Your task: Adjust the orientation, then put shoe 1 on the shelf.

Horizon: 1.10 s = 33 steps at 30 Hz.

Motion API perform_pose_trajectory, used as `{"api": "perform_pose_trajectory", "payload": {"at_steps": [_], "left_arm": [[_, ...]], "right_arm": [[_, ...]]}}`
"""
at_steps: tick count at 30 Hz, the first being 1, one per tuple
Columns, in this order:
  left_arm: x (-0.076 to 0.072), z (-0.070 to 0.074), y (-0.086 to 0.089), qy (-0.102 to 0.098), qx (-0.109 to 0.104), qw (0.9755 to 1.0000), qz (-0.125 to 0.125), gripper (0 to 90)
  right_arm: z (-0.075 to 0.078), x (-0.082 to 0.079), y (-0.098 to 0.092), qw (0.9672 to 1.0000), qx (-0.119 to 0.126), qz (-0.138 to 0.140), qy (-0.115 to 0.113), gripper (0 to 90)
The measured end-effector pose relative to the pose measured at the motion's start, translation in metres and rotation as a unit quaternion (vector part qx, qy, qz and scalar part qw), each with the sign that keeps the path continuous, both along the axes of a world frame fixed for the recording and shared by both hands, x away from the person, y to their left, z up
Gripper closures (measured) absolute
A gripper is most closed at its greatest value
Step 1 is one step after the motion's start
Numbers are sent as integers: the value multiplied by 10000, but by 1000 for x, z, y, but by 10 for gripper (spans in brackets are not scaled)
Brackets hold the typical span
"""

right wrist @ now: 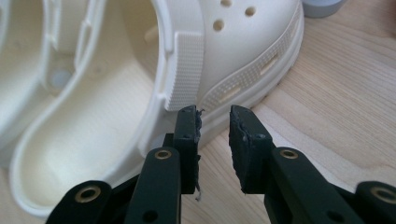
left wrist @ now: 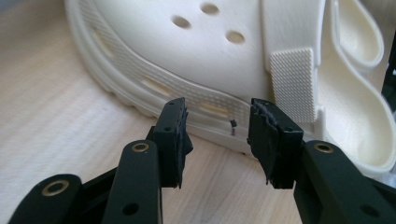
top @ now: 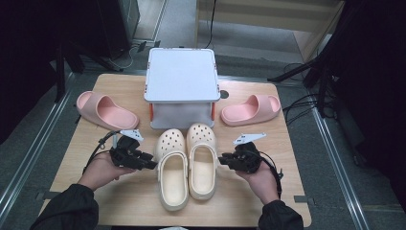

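High view: your two hands come in from the bottom edge, left gripper (top: pixel 149 163) at the outer side of the left cream clog (top: pixel 172 168), right gripper (top: pixel 224 160) at the outer side of the right cream clog (top: pixel 202 160). Both clogs stand side by side, touching, toes toward the white lidded box (top: pixel 181 86), in the middle of the bench (top: pixel 134 201). One pink slide (top: pixel 106 110) lies left of the box, the other pink slide (top: pixel 251 109) right of it, both well apart from the clogs.

Progress, as a judgement: the clogs look paired and squared up. Whatever comes after, lifting or moving them, is not begun; both soles sit flat on the wood. The slides look untouched.

Left gripper view: left gripper (left wrist: pixel 217 122) has its jaws partly open with clear bench between them; tips just short of the left clog's (left wrist: pixel 196 60) sole rim, nothing held. Right gripper view: right gripper (right wrist: pixel 214 122) has a narrower gap, also empty, tips just beside the right clog's (right wrist: pixel 243 51) sole edge below the ribbed strap pad. Whether either tip brushes the rim you cannot tell.

Hard to make out:
- Box contents, lid shut.
- Box front, partly behind the clog toes.
- Clog heels in the gripper views, cut off at the frame edges.
- Room around the bench, too dark to read.
- Grey corner at the top of the right gripper view, probably the box.
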<state>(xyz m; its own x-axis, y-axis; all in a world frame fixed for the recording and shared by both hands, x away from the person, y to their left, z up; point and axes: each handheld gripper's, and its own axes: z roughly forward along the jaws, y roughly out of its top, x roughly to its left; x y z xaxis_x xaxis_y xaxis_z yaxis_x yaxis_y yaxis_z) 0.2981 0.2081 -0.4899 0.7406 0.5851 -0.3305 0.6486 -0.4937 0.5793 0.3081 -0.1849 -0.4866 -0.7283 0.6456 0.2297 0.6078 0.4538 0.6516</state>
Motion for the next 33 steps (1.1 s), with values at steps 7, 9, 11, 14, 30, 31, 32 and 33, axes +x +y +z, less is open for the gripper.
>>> {"api": "perform_pose_trajectory", "payload": {"at_steps": [7, 9, 11, 14, 30, 31, 32, 33], "left_arm": [[2, 11, 11, -217, -171, 9993, 255, 555], [3, 13, 12, -264, -184, 9991, 266, 547], [6, 14, 13, -316, -159, 9989, 313, 535], [10, 15, 16, -291, -213, 9986, 388, 529], [38, 66, 13, -888, -179, 9952, 381, 603], [42, 70, 14, -879, -157, 9952, 389, 616], [45, 74, 14, -897, -117, 9951, 389, 625], [49, 79, 14, -895, -107, 9952, 383, 630]], "right_arm": [[21, -18, -2, 9985, 393, -59, -378, 675], [25, -26, 0, 9977, 454, -2, -504, 659], [28, -32, 4, 9972, 482, 58, -574, 638], [29, -37, 12, 9974, 466, 83, -544, 619], [27, -49, 39, 9959, 751, 206, -461, 505], [27, -49, 41, 9960, 745, 230, -442, 494], [27, -50, 43, 9961, 729, 236, -440, 487], [26, -50, 45, 9960, 719, 270, -449, 474]]}}
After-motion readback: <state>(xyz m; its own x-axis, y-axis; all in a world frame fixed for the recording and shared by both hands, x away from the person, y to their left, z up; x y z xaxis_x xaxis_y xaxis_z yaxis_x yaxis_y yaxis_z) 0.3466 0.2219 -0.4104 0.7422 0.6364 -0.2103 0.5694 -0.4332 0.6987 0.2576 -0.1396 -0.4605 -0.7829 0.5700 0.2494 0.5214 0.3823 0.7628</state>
